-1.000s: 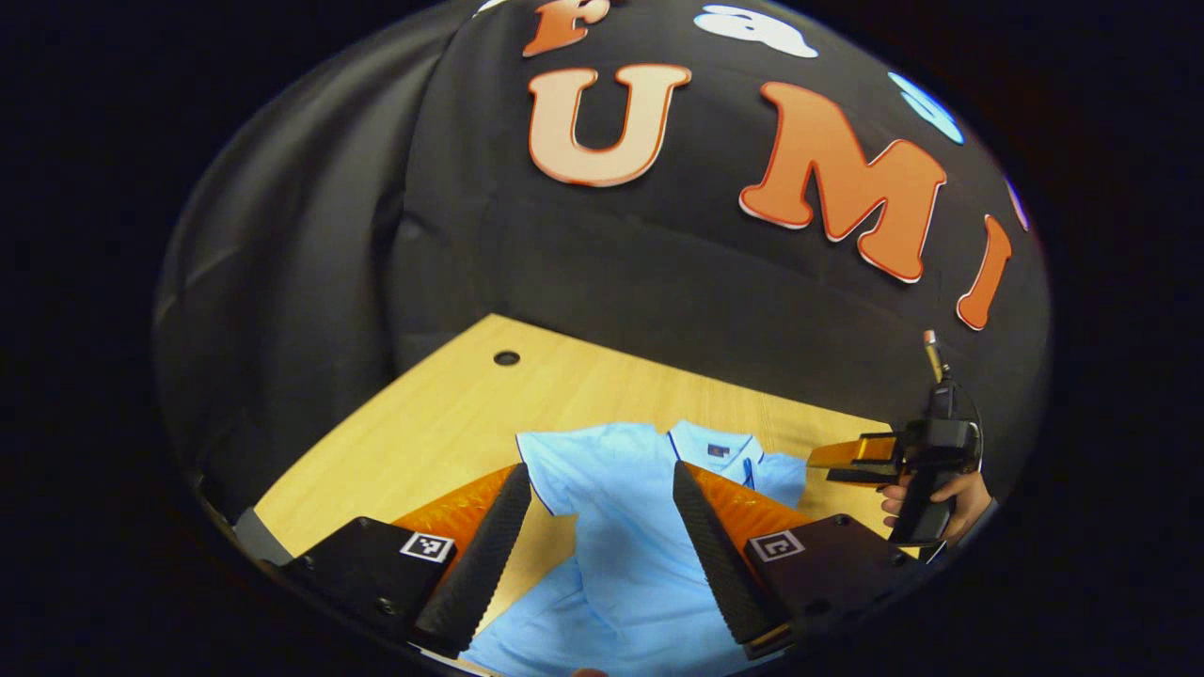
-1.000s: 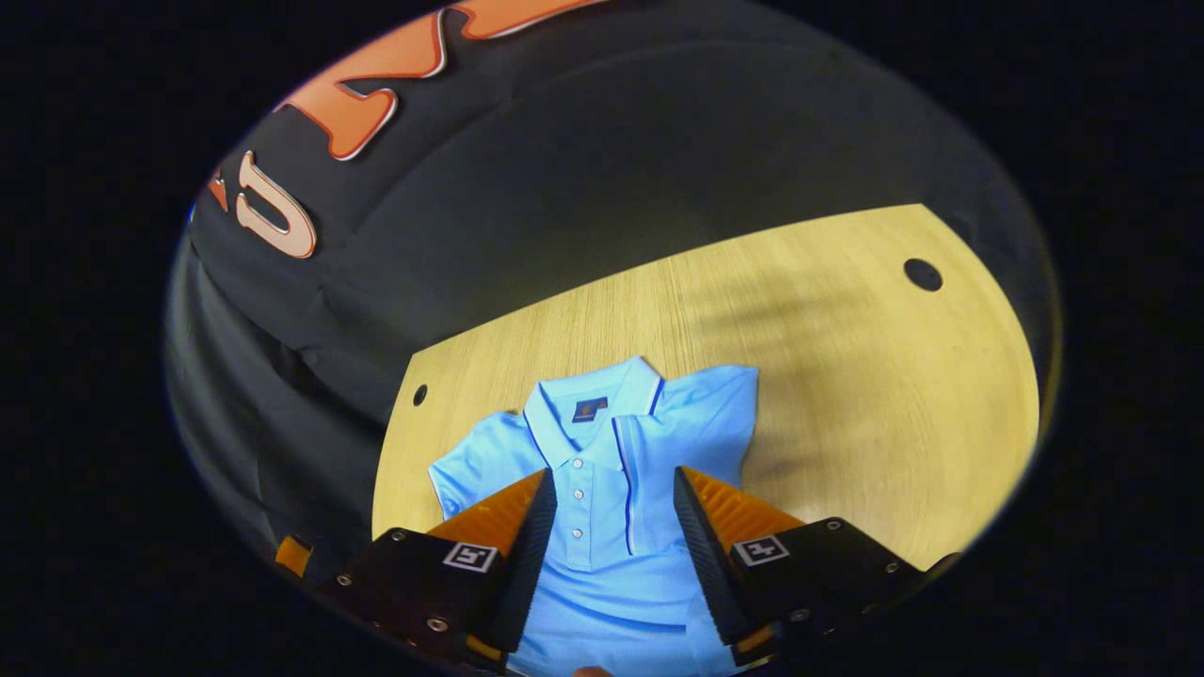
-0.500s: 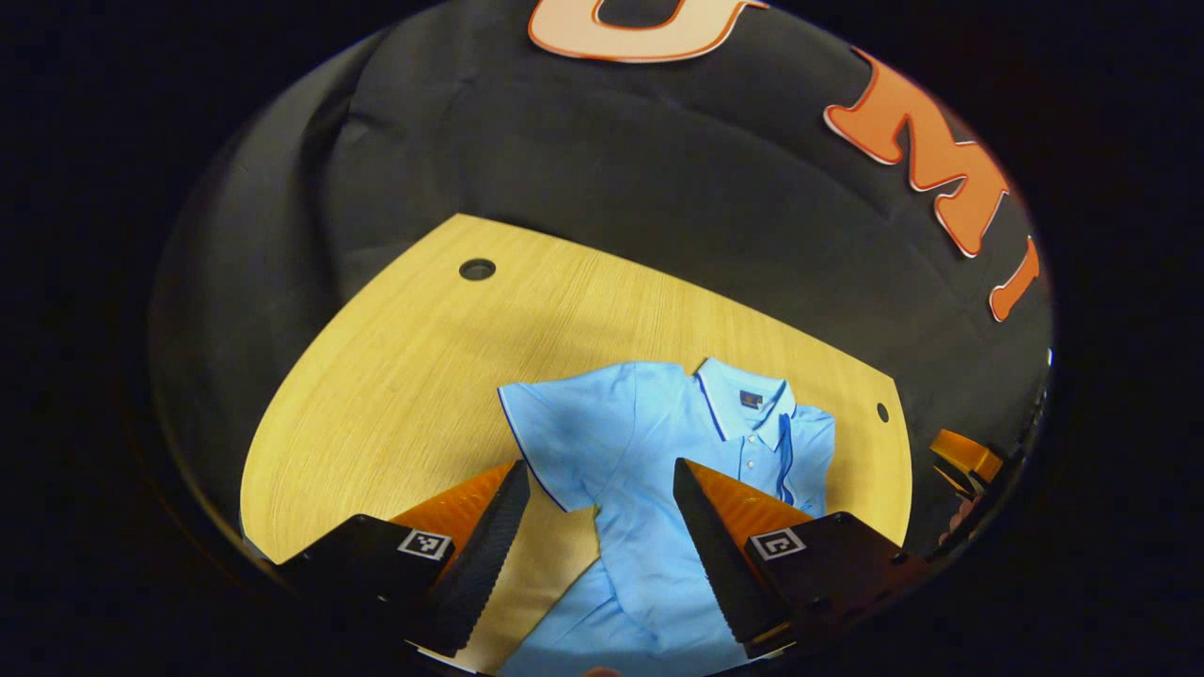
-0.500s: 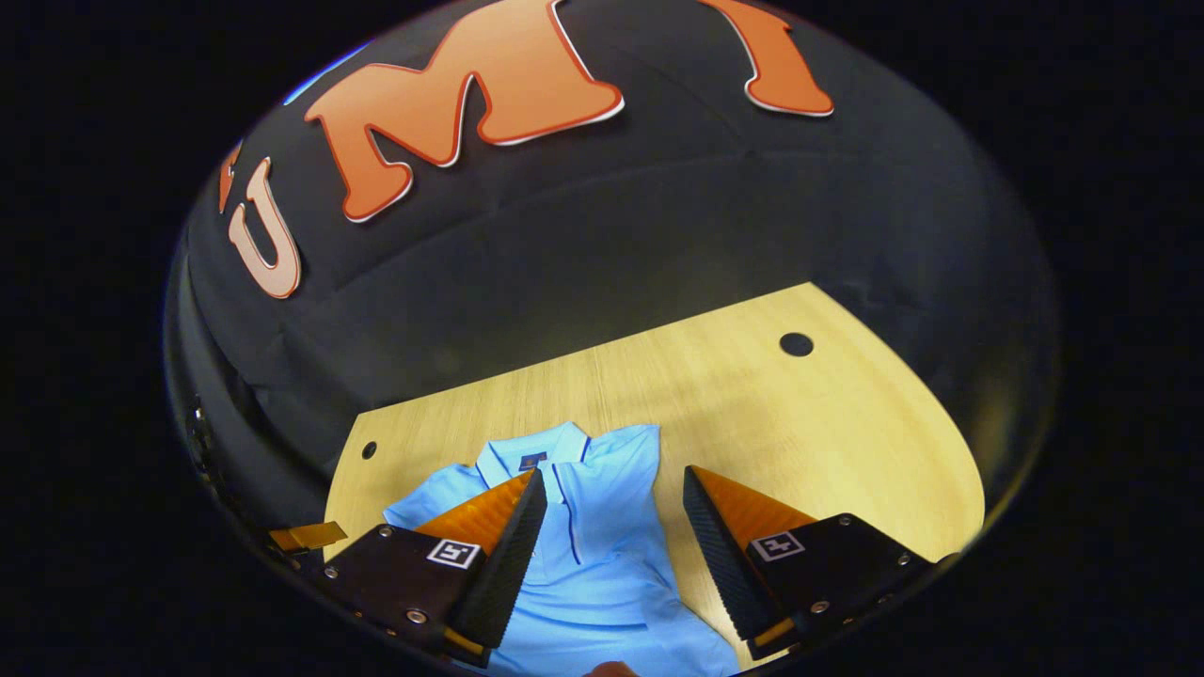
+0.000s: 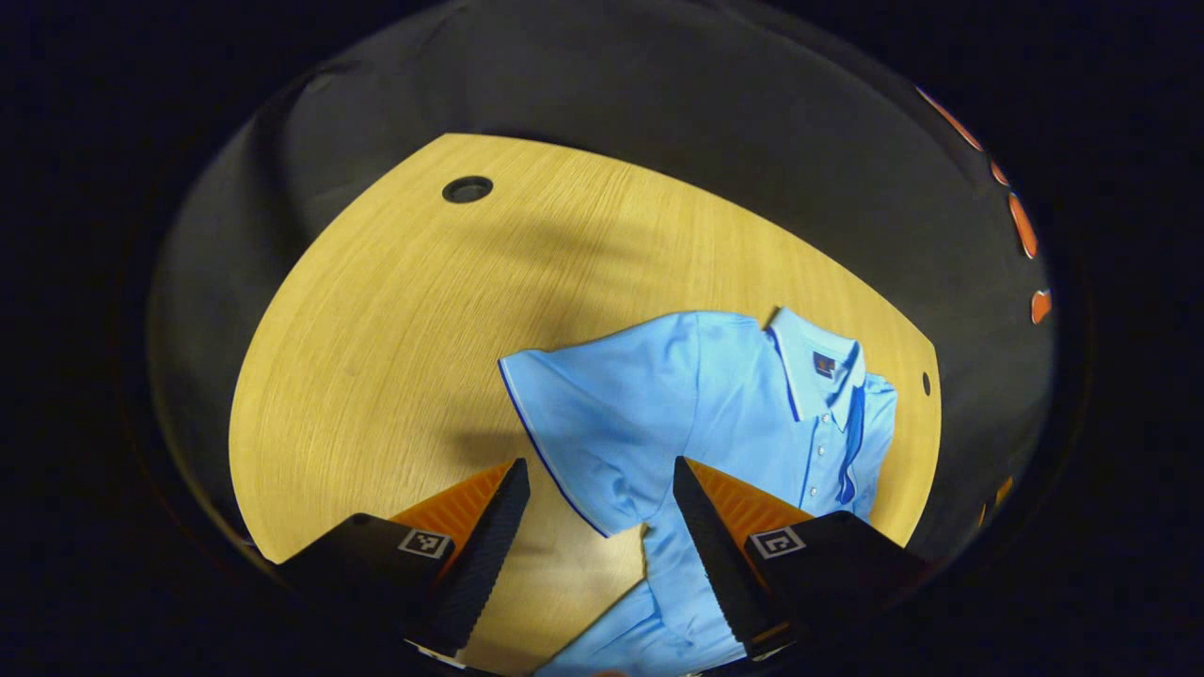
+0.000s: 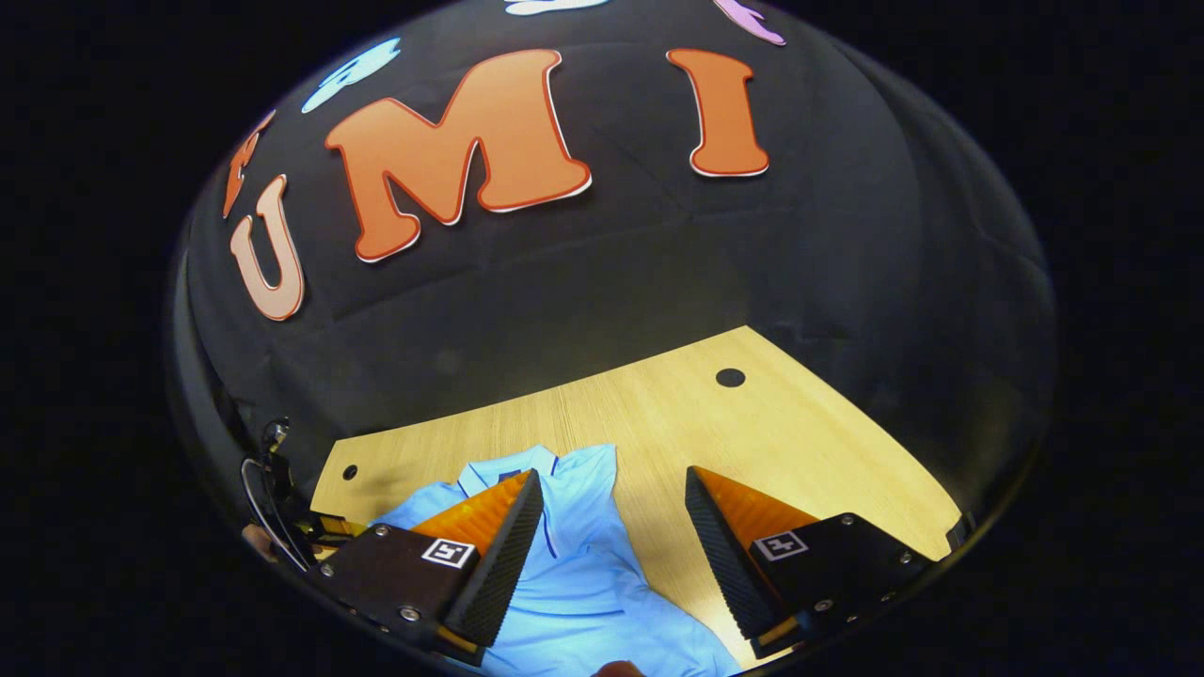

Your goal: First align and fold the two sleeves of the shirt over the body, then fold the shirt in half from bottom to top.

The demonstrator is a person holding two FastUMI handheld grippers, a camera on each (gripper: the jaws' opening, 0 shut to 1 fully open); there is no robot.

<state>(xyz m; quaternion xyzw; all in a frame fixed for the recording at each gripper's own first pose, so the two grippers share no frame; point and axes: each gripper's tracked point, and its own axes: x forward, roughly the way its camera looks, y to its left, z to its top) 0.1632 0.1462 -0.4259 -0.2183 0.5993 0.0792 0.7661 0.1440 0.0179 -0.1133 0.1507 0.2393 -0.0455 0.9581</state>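
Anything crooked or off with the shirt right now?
One thing: the shirt is lopsided. Its far sleeve is already folded over the body, while the near sleeve is spread flat on the table, between the open left gripper fingers. No damage visible.

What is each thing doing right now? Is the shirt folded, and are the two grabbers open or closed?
Polo shirt: lying flat on the table, collar up, buttoned; one sleeve spread out unfolded, the opposite side already folded over the body.
Left gripper: open, holding nothing, above the spread sleeve.
Right gripper: open, holding nothing, above the shirt's edge.
Wooden table: bare around the shirt.
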